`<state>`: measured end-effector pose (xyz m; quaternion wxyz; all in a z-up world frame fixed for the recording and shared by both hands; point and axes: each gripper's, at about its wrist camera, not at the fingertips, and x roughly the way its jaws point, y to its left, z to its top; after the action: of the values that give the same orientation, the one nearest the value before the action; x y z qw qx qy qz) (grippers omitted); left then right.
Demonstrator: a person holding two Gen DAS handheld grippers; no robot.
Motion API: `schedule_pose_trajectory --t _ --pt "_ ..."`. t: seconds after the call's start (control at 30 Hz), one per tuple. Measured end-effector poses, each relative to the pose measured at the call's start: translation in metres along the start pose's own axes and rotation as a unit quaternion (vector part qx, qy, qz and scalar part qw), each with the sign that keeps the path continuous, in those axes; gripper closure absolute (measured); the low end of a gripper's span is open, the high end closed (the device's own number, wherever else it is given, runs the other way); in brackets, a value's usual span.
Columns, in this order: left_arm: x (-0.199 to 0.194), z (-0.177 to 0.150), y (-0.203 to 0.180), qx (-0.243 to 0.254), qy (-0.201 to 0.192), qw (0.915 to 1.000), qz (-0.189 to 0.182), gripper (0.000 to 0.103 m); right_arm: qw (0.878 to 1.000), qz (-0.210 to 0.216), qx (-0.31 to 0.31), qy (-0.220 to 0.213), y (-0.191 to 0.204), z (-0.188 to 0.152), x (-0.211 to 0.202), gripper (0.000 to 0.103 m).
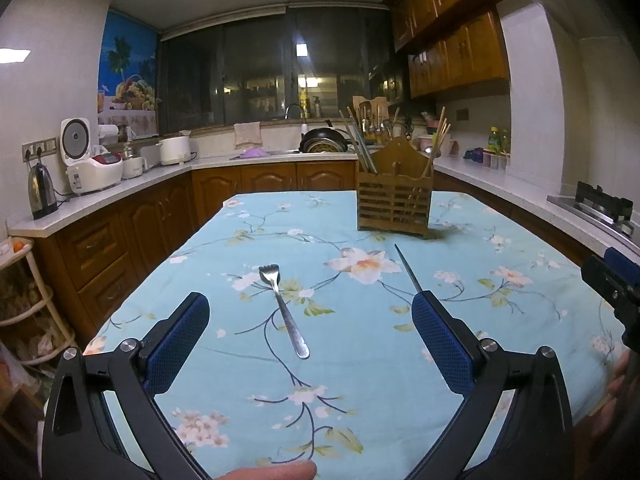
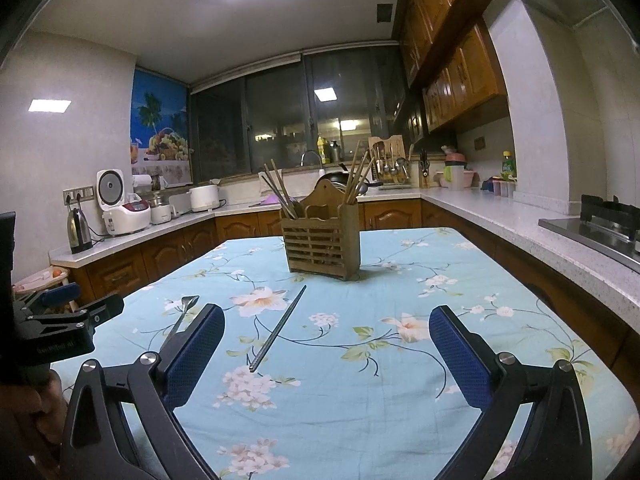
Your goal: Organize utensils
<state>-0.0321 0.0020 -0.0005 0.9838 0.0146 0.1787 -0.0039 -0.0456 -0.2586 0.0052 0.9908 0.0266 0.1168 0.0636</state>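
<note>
A metal fork [image 1: 283,309] lies on the flowered blue tablecloth [image 1: 360,360], tines pointing away, right between the spread fingers of my left gripper [image 1: 310,328], which is open and empty. A metal chopstick [image 1: 407,268] lies to the fork's right, its near end hidden behind my right finger. In the right wrist view that chopstick [image 2: 278,328] runs diagonally just left of centre ahead of my right gripper [image 2: 326,340], also open and empty. The fork [image 2: 182,312] shows partly behind its left finger. A wooden utensil holder [image 1: 394,196] [image 2: 322,240] with chopsticks stands upright at the table's far end.
Kitchen counters [image 1: 120,192] wrap around the table, carrying a kettle [image 1: 41,190], rice cookers and a sink with a pan. A gas stove [image 2: 600,224] sits on the right counter. The other gripper [image 1: 616,292] shows at the right edge, and a hand's finger [image 1: 272,472] at the bottom.
</note>
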Motion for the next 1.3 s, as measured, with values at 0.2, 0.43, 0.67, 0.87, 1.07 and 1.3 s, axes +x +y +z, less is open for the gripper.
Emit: schedule_pose_trajectory --t 0.2,0.43,0.67,0.87,1.07,1.3 --pt "-0.001 -0.002 0.001 -0.004 0.001 1.0000 0.006 0.000 1.000 0.001 0.002 0.000 0.001 0.000 -0.001 0.000" --pt "0.001 -0.002 0.000 -0.002 0.001 1.0000 0.004 0.000 1.000 0.001 0.002 -0.001 0.001 -0.001 -0.002 0.000" --pt "0.000 -0.002 -0.002 -0.002 0.003 1.0000 0.005 0.000 1.000 0.001 0.002 -0.001 0.001 0.000 -0.001 0.000" --pt "0.000 -0.002 -0.002 0.000 0.002 1.0000 0.004 0.000 1.000 0.001 0.002 -0.001 0.002 0.000 -0.001 0.000" --pt "0.001 -0.001 -0.002 0.000 0.002 1.0000 0.004 0.000 1.000 0.004 0.004 -0.002 0.009 0.000 -0.001 0.000" --pt "0.001 0.000 -0.003 0.004 -0.001 1.0000 0.006 0.000 1.000 0.008 0.007 -0.003 0.021 0.001 0.001 0.000"
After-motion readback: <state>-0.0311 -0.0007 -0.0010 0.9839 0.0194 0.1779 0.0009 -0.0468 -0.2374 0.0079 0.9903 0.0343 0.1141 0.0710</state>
